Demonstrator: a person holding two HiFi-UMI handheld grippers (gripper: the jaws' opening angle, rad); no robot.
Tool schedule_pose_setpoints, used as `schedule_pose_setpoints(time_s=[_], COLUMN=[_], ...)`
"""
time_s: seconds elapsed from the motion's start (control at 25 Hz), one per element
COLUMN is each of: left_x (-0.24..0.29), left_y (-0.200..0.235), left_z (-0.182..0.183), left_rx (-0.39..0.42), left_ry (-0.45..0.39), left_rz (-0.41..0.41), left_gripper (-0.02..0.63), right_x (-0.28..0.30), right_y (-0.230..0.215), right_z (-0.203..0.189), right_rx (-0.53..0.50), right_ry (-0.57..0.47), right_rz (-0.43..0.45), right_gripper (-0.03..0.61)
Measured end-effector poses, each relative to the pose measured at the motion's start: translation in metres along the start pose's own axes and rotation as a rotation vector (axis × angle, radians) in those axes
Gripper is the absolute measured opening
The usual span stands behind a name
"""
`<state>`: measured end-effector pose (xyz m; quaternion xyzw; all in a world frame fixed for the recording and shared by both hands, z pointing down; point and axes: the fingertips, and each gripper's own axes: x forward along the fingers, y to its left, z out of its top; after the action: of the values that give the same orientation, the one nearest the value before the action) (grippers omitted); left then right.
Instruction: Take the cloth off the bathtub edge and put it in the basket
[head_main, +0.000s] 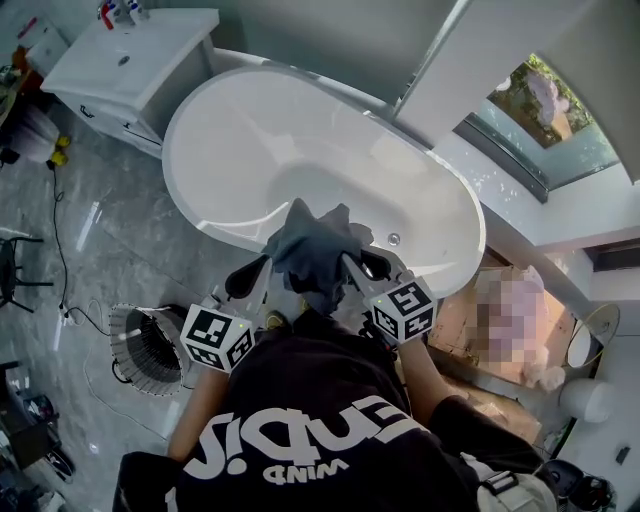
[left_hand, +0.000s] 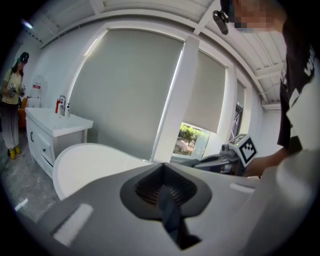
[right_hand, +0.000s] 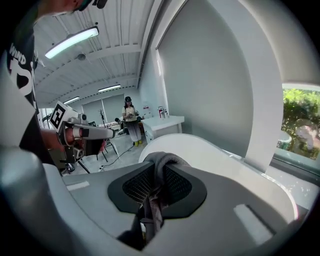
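Observation:
A dark grey cloth (head_main: 312, 248) hangs bunched over the near rim of the white bathtub (head_main: 220, 150), held up between both grippers. My left gripper (head_main: 266, 264) is shut on the cloth's left side; a thin dark strip of cloth (left_hand: 170, 215) shows pinched between its jaws. My right gripper (head_main: 351, 264) is shut on the right side, and a grey fold of cloth (right_hand: 159, 165) bulges from its closed jaws. The white wire basket (head_main: 140, 345) stands on the floor to the left of me, below the tub.
A white vanity with a sink (head_main: 130, 55) stands at the far left past the tub. A cardboard box (head_main: 468, 318) lies to the right. A cable (head_main: 62, 250) runs over the grey floor. Another person (left_hand: 12, 97) stands by the vanity.

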<state>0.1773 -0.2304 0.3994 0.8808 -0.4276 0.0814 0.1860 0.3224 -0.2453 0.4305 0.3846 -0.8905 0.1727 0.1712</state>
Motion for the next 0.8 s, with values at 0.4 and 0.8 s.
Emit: schedule_pose_setpoints(time_s=[0.4, 0.8], left_x=[-0.008, -0.060], left_y=[-0.003, 0.016], left_z=[0.008, 0.013], left_rx=[0.009, -0.037], left_ry=[-0.029, -0.093], left_rz=[0.080, 0.359], left_gripper=[-0.006, -0.006], right_x=[0.006, 0.047], right_y=[0.013, 0.058], right_z=[0.014, 0.046], right_rx=[-0.071, -0.207], right_ry=[-0.011, 0.001], right_rz=[0.097, 0.377], right_gripper=[0.058, 0.058])
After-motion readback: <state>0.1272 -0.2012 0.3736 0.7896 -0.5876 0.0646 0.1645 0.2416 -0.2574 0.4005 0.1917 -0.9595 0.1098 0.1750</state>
